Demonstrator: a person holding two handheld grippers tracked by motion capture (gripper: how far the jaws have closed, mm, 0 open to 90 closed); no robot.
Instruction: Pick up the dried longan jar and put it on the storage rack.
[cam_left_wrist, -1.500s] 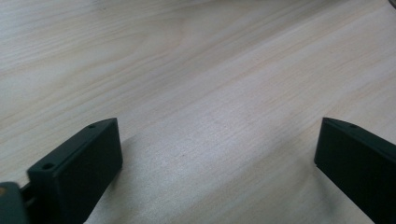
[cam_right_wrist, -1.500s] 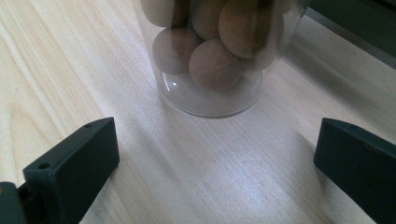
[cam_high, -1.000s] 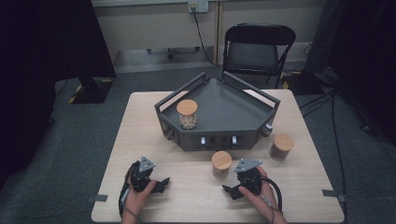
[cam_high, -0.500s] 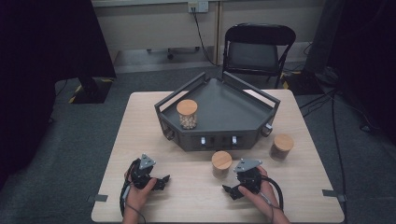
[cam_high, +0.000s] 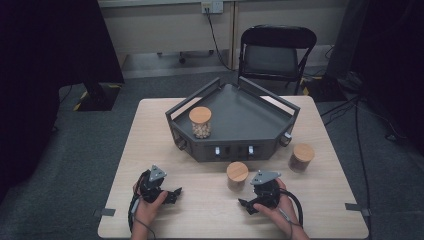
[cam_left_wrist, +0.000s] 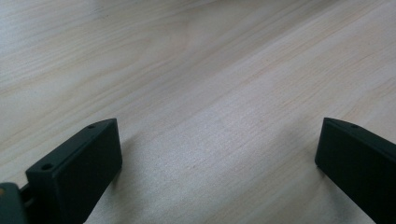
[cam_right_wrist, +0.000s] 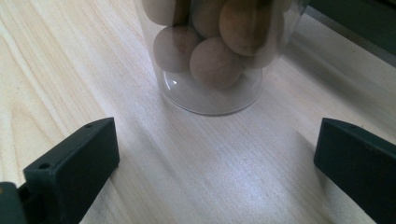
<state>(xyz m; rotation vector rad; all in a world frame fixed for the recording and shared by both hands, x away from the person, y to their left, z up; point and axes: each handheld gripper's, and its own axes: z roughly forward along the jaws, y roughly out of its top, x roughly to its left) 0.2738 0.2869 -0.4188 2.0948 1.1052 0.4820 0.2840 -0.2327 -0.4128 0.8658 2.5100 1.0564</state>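
We see a pale wooden table (cam_high: 150, 130) with a dark grey tray (cam_high: 250, 120) standing on its far half, a many-sided stand with raised rails along its edges. Behind the table a black folding chair (cam_high: 276, 52) faces us. On the tray's left part stands a jar with a wooden lid (cam_high: 200, 121), upright and filled with light nuts. A darker jar (cam_high: 301, 157) stands on the table just off the tray's right front corner. A third jar (cam_high: 237, 176) stands upright on the table just in front of the tray, close to the right gripper (cam_high: 250, 204); in the right gripper view this jar (cam_right_wrist: 215, 51) is clear glass holding round brown nuts, and it sits just ahead of the jaws, which are spread wide with bare wood between them, not touching it. The left gripper (cam_high: 172, 195) rests low over the table's near left part, well apart from all three jars; in the left gripper view its jaws are likewise spread wide over plain wood grain, holding nothing. A hand (cam_high: 147, 212) grasps each gripper from the near edge.
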